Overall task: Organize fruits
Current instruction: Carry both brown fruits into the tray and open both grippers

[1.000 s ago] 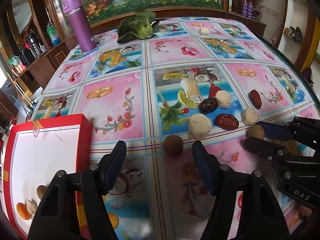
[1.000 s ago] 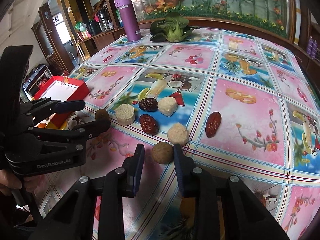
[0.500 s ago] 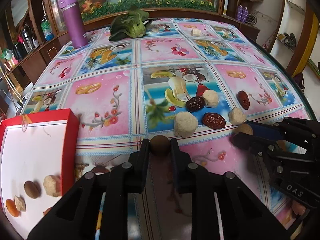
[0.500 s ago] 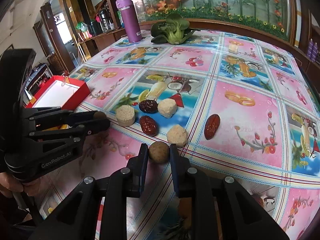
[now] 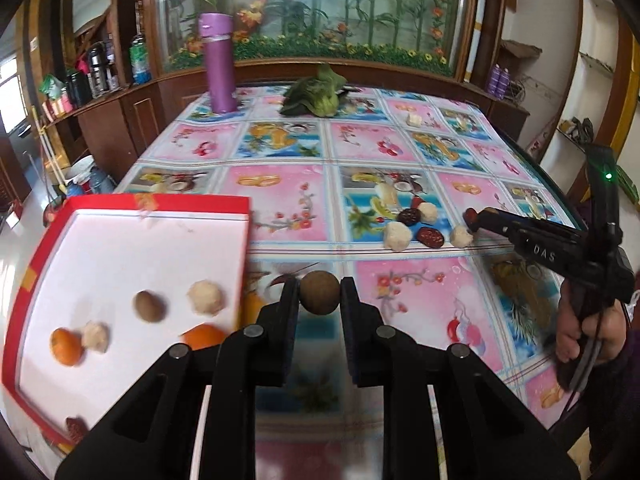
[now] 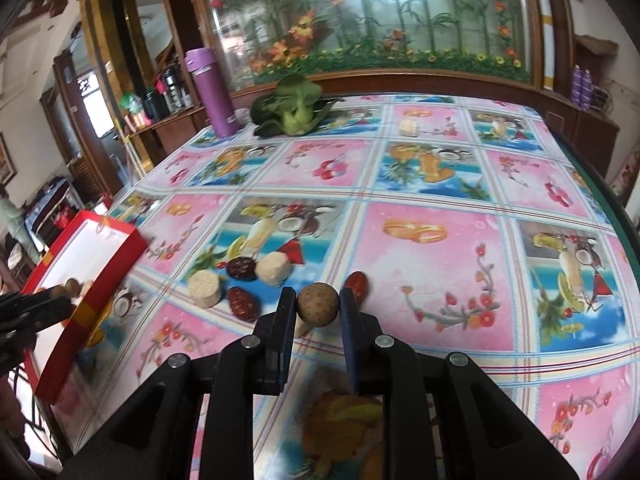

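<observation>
Both tongs are clamped on round brown fruits: the left gripper pinches a longan beside the red box at frame left, presumably for dropping in; the right gripper lifts another ball above the remaining fruits.

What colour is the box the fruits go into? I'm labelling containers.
The box has a red rim and white inside, clearest in the left wrist view.
</observation>
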### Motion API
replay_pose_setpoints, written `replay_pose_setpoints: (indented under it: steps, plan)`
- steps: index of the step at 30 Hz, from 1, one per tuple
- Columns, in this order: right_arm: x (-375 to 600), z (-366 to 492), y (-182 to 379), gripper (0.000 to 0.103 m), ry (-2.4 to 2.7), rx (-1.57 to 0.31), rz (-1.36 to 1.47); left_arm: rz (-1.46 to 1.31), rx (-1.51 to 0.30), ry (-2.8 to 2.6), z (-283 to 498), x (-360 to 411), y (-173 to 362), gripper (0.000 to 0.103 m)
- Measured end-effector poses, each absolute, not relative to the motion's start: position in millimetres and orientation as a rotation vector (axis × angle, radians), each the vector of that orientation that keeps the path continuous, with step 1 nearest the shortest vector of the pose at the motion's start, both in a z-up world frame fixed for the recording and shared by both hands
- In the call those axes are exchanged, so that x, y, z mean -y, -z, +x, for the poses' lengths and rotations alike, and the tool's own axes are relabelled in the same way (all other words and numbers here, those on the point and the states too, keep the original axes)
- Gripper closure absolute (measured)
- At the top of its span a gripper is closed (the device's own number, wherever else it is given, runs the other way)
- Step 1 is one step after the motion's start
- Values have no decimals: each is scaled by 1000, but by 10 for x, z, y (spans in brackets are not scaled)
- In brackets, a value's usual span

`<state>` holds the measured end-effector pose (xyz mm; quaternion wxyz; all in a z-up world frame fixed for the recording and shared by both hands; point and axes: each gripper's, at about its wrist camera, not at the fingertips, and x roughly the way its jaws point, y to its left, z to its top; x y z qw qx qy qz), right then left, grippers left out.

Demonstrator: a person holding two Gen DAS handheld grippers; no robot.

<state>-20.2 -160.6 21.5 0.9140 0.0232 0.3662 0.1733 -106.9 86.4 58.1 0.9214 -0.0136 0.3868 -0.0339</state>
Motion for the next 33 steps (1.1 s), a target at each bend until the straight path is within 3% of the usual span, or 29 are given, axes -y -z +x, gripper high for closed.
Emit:
replay_pose_setpoints:
  steps: [9, 18, 33]
  plan:
    - [1351, -312, -286, 83, -392, -738, 94, -65, -747, -110, -1497, -1566, -628, 81]
    - [125, -633, -372, 83, -705, -772, 169, -86, -738, -198, -1602, -1921, -571, 80]
    - [-953, -1068, -160, 83, -905, -842, -34, -83, -788, -270, -1615, -2195, -305, 80]
